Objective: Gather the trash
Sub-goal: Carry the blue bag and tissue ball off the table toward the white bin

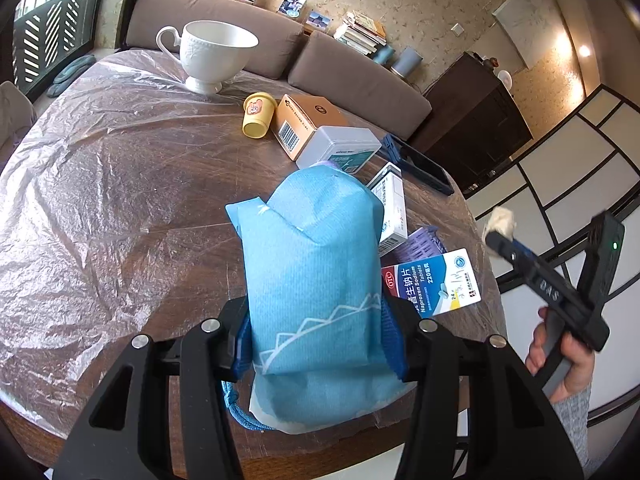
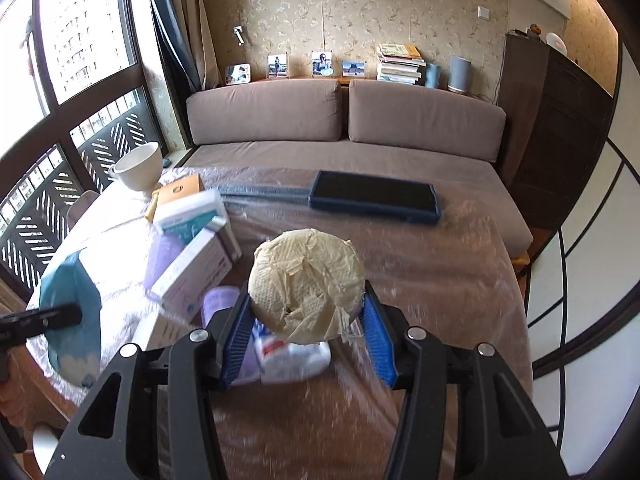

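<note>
Between the left gripper's point(image 1: 316, 344) fingers, a blue paper bag point(image 1: 316, 280) is pinched upright above the table's point(image 1: 120, 200) near edge; its contents are hidden. Nearby, the right gripper point(image 2: 306, 316) clamps a crumpled tissue wad point(image 2: 306, 284), lifted off the plastic-covered top. Medicine boxes point(image 1: 394, 208) crowd beyond the bag, by a lilac basket point(image 1: 424, 242). Farther left, bare table surrounds a white cup point(image 1: 212, 54), whose inside cannot be seen.
</note>
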The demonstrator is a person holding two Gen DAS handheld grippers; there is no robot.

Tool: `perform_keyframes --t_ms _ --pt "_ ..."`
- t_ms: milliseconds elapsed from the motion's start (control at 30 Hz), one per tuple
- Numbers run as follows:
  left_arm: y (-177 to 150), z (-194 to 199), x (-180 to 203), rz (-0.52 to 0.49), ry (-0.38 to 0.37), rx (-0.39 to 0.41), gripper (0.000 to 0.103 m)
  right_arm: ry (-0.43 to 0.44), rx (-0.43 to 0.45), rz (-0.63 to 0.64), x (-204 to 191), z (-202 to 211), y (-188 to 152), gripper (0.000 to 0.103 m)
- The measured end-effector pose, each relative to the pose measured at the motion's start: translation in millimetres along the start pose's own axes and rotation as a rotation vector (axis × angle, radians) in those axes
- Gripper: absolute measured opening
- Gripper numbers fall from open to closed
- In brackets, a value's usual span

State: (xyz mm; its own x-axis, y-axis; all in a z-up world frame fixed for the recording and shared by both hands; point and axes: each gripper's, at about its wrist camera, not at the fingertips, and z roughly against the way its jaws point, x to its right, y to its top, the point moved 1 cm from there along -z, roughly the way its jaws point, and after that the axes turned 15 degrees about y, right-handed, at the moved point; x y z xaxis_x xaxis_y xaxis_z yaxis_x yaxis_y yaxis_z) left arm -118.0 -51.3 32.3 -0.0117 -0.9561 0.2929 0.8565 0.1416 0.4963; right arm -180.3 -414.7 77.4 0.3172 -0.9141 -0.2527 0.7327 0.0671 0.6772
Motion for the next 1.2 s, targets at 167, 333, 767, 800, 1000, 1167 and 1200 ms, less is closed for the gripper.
perform_keyframes --t_ms 167,333,767,800,1000,1167,1200 --pt "-9 13 6 -0.014 0.017 0.022 0.052 0.017 -0.009 -0.026 -5 18 -26 0.05" --pt "-22 28 14 -0.019 0.031 0.044 0.052 0.046 -0.001 -0.052 -8 38 -46 0.05" --pt "-64 59 20 0.025 0.051 0.065 0.052 0.169 -0.036 -0.035 -31 64 -88 0.05" --pt "-67 60 20 0.027 0.05 0.065 0.052 0.176 -0.041 -0.035 -34 65 -92 0.05" --pt "-90 67 21 0.011 0.04 0.042 0.052 0.19 -0.072 -0.038 -52 72 -114 0.05" --pt "-110 71 23 -0.037 0.031 0.021 0.052 0.167 -0.086 -0.06 -69 78 -136 0.05" --pt "-114 72 24 -0.052 0.031 0.015 0.052 0.163 -0.092 -0.068 -70 77 -140 0.05"
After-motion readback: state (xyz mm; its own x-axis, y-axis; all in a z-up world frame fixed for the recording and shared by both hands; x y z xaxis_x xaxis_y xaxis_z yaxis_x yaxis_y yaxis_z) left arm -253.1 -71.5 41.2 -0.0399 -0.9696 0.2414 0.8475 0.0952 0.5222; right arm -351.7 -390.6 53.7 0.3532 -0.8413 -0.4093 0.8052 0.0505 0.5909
